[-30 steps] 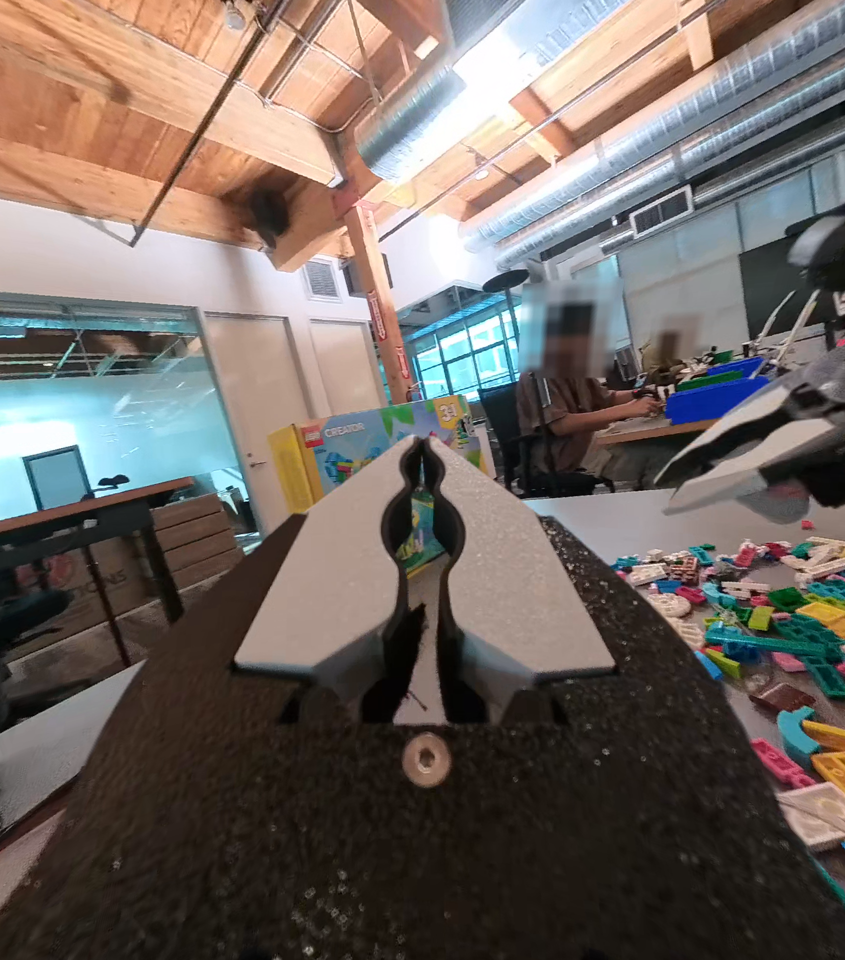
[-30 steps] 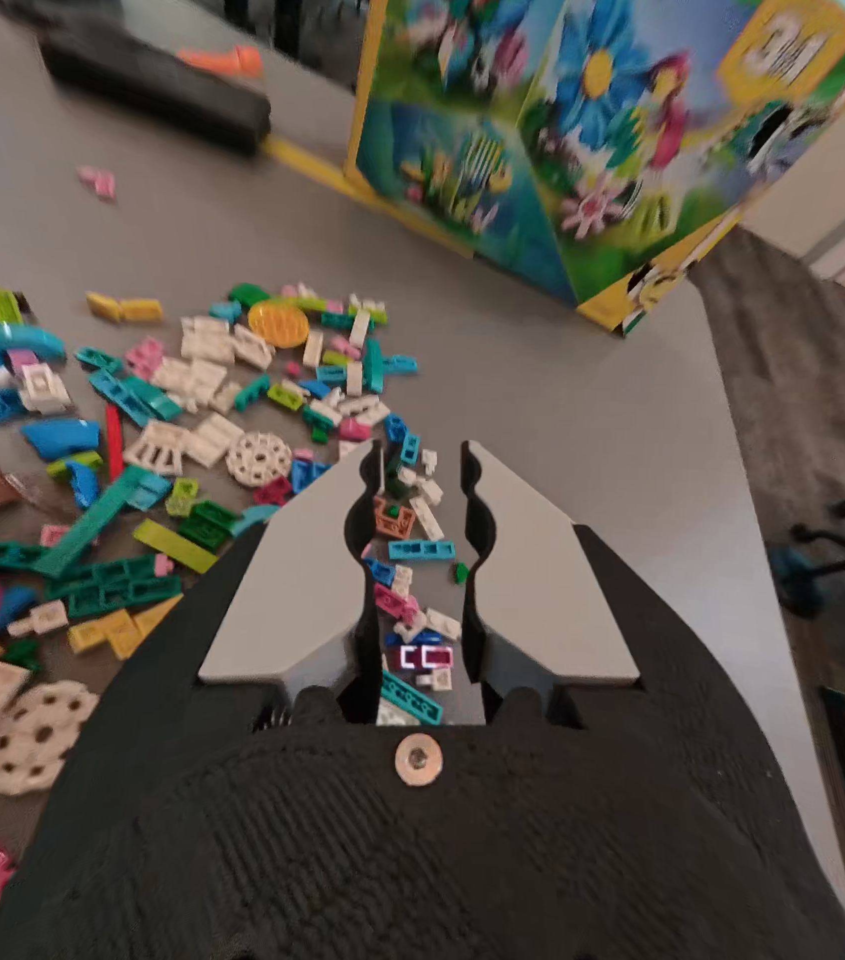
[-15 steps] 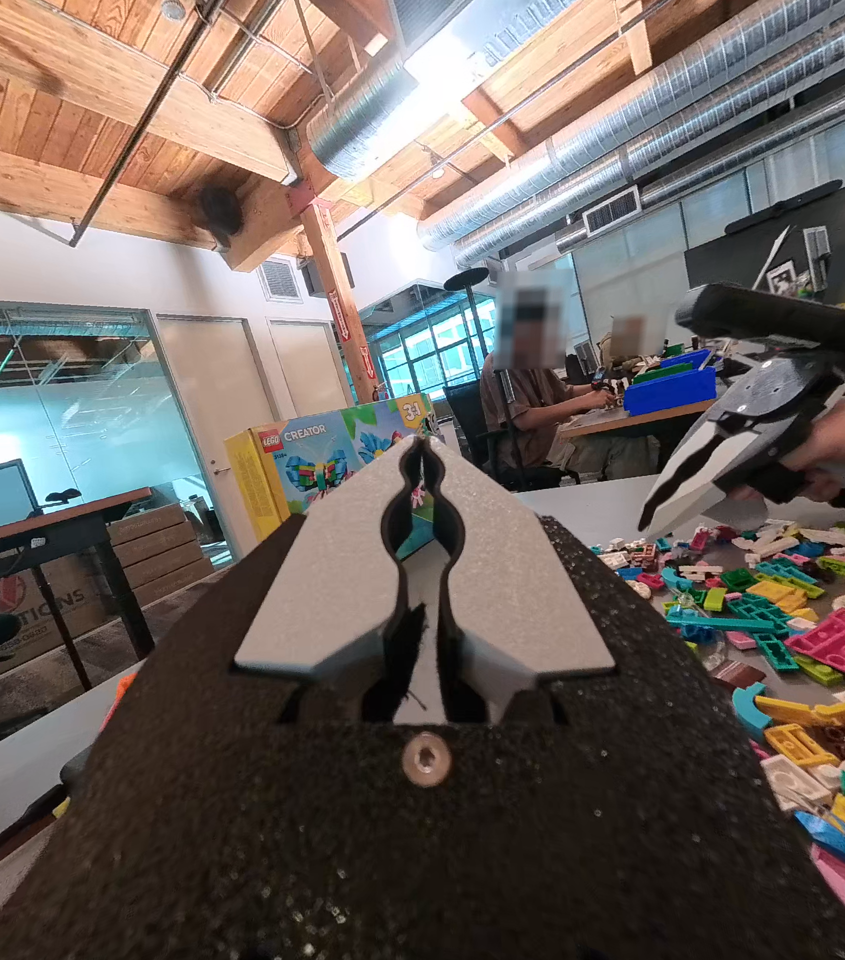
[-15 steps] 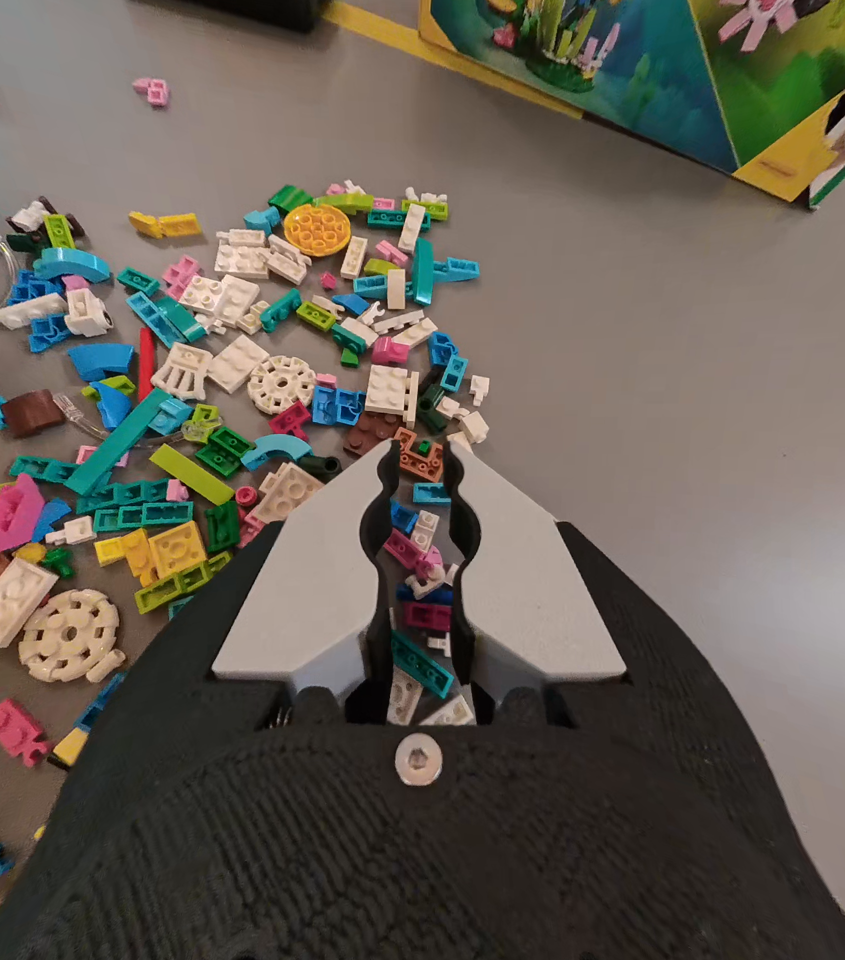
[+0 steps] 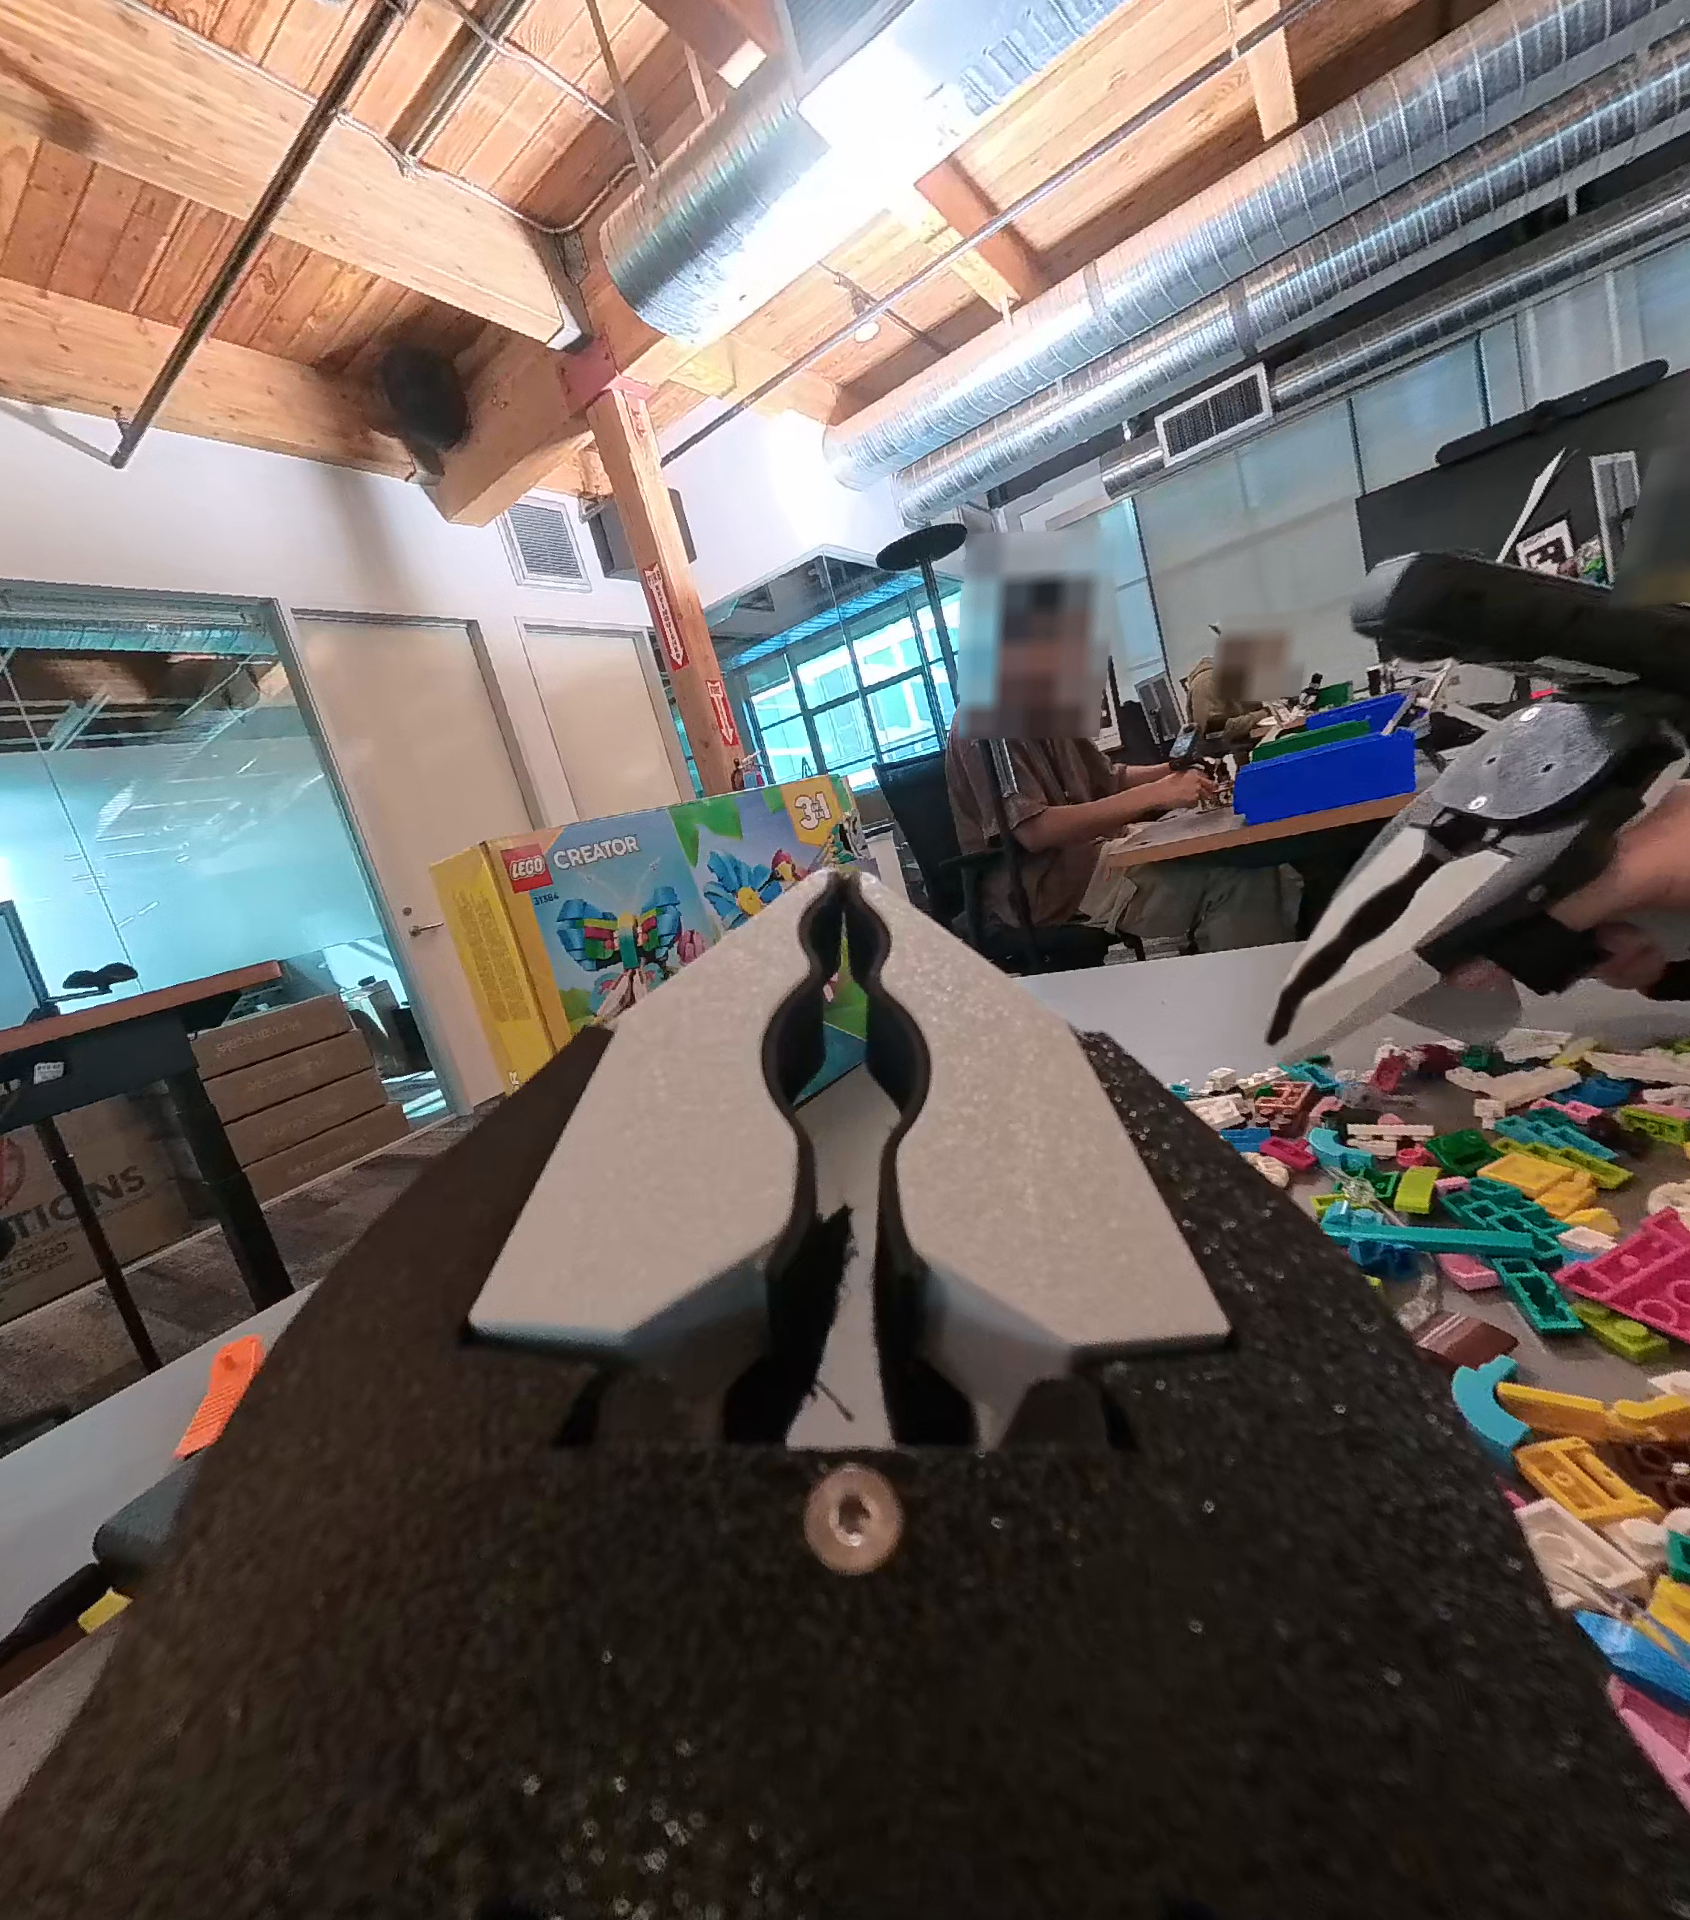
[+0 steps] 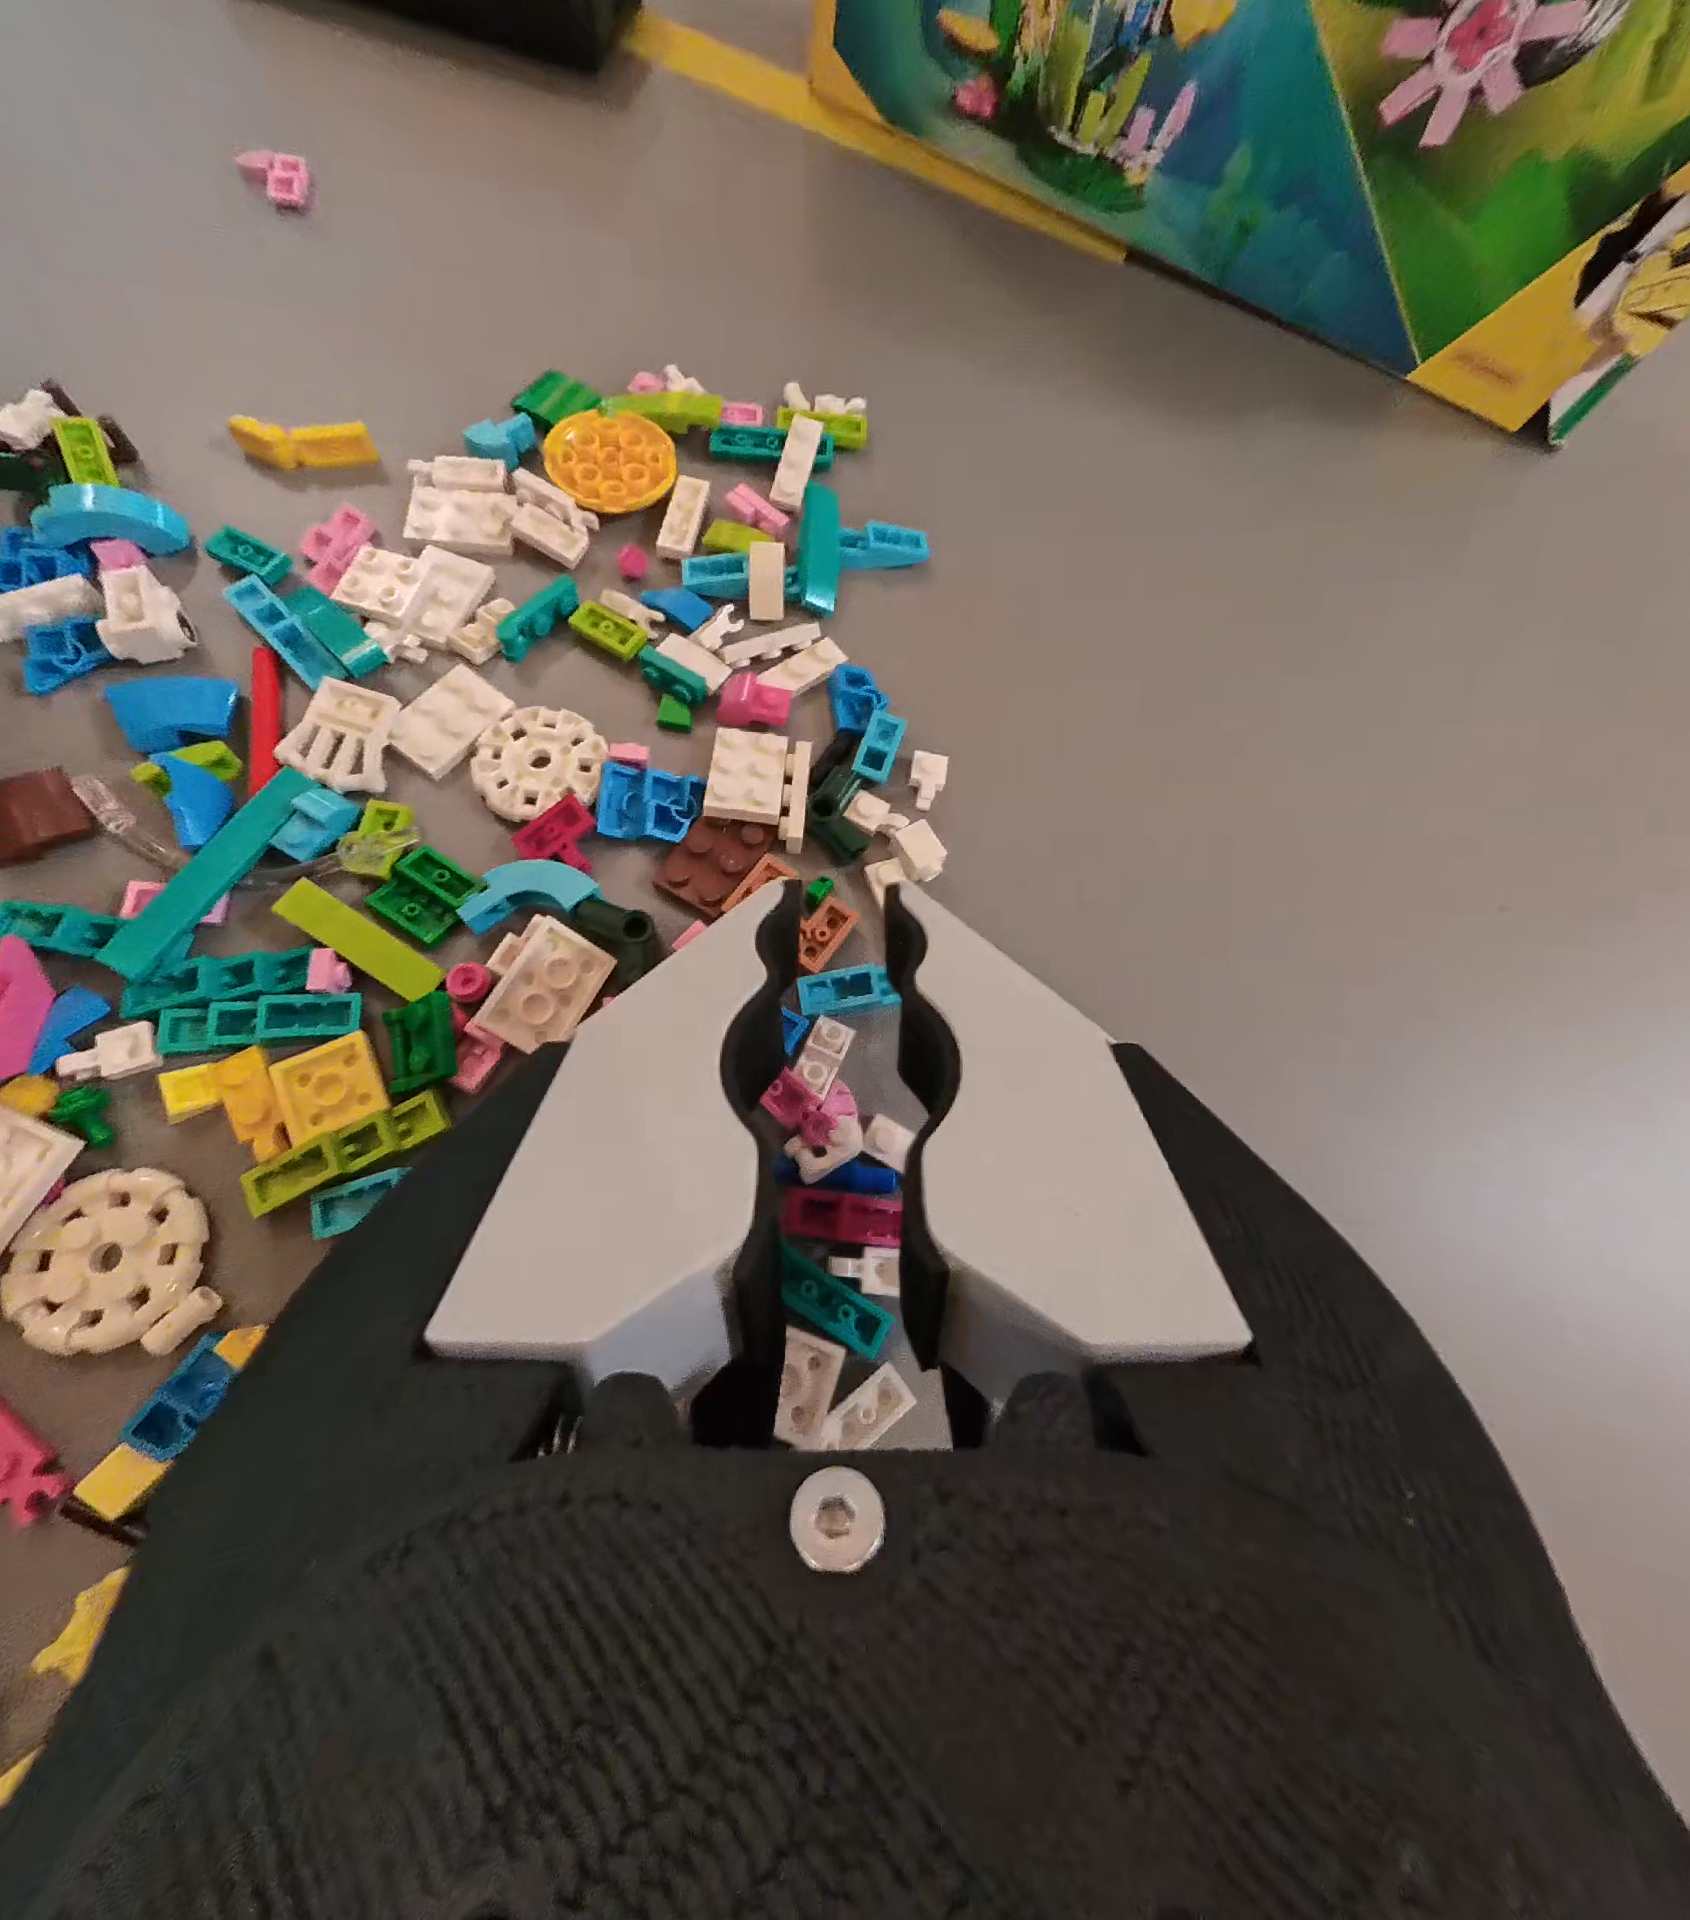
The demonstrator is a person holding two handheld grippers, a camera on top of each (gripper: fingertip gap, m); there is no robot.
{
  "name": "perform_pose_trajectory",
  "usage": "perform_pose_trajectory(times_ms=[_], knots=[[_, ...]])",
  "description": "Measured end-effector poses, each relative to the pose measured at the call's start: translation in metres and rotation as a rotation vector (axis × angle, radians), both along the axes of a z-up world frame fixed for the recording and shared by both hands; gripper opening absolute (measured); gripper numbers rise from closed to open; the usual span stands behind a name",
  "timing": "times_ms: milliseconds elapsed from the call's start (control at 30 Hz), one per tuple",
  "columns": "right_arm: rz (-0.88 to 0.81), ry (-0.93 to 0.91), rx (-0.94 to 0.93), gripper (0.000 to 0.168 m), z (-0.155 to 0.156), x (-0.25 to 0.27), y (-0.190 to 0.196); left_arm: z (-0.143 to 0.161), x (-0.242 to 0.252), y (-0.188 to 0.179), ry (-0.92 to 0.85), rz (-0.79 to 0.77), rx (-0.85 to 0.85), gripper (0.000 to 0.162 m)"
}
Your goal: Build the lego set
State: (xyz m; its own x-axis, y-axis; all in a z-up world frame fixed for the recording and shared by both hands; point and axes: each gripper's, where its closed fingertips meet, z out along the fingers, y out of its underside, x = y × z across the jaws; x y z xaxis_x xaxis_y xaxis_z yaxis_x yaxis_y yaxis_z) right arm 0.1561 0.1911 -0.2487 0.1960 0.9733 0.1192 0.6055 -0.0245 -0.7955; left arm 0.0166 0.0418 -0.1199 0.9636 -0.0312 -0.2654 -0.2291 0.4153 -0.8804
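My left gripper (image 5: 843, 883) hangs tilted up over the grey table (image 5: 1173, 1003), its grey fingers pressed together at the tips with nothing between them. My right gripper (image 6: 843, 896) points down at the near edge of the scattered pile of small multicoloured plastic bricks (image 6: 384, 790); its tips stand slightly apart, straddling a small orange-brown plate (image 6: 826, 923) without gripping it. The yellow-edged cardboard set box with flower pictures (image 6: 1340, 166) stands beyond the pile.
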Motion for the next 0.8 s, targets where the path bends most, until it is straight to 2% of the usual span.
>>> perform_pose_trajectory(times_ms=[233, 400, 567, 800], knots=[[0.085, -0.068, -0.081, 0.011, -0.012, 0.001, -0.019, 0.0, 0.0, 0.0, -0.005, -0.001, -0.002, 0.0], [-0.023, 0.023, -0.066, 0.007, 0.005, -0.006, -0.001, -0.001, -0.001, 0.001, -0.012, -0.002, -0.004, 0.0], [-0.056, -0.036, -0.09, 0.005, -0.009, -0.007, 0.003, -0.001, -0.001, 0.001, -0.015, -0.005, -0.005, 0.0], [-0.044, -0.062, -0.091, 0.005, -0.014, -0.009, 0.0, -0.001, -0.001, 0.001, -0.014, -0.006, -0.006, 0.0]])
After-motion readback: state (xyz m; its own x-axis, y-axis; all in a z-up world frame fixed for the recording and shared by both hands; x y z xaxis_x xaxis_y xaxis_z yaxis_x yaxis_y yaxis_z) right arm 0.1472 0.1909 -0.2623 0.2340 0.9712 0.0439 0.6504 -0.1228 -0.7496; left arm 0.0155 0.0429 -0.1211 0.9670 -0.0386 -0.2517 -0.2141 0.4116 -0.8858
